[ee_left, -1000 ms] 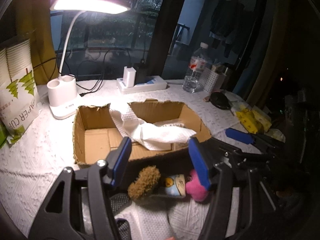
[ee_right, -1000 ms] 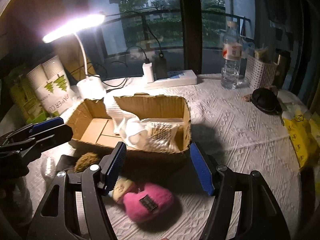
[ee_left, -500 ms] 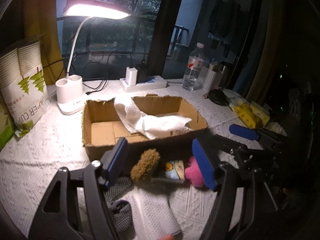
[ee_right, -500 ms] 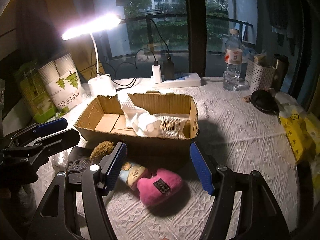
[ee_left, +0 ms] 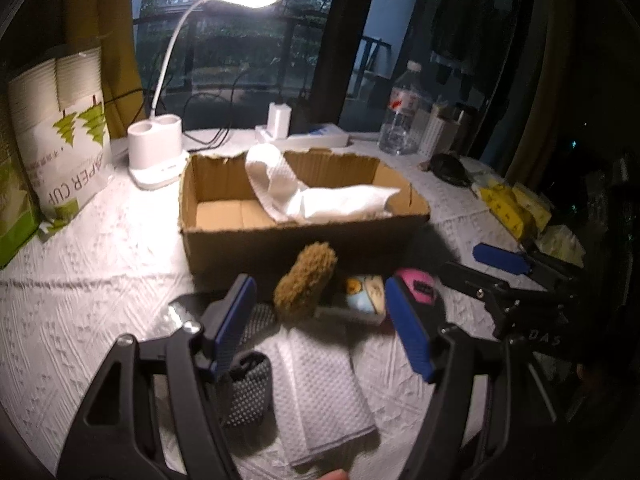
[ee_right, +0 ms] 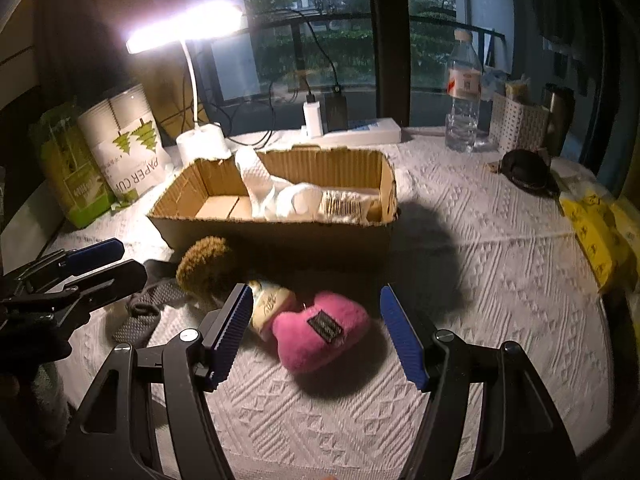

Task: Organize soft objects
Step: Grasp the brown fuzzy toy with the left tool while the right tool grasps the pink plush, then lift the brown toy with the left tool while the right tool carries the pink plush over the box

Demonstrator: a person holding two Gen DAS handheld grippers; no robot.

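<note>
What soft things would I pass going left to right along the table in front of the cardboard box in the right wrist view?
Grey dotted sock → brown fuzzy toy → small cream plush → pink plush.

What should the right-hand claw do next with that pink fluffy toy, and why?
Probably ease the right gripper down and close on the pink plush: its jaws stand open either side, gripping nothing, and the cardboard box just behind has room.
</note>
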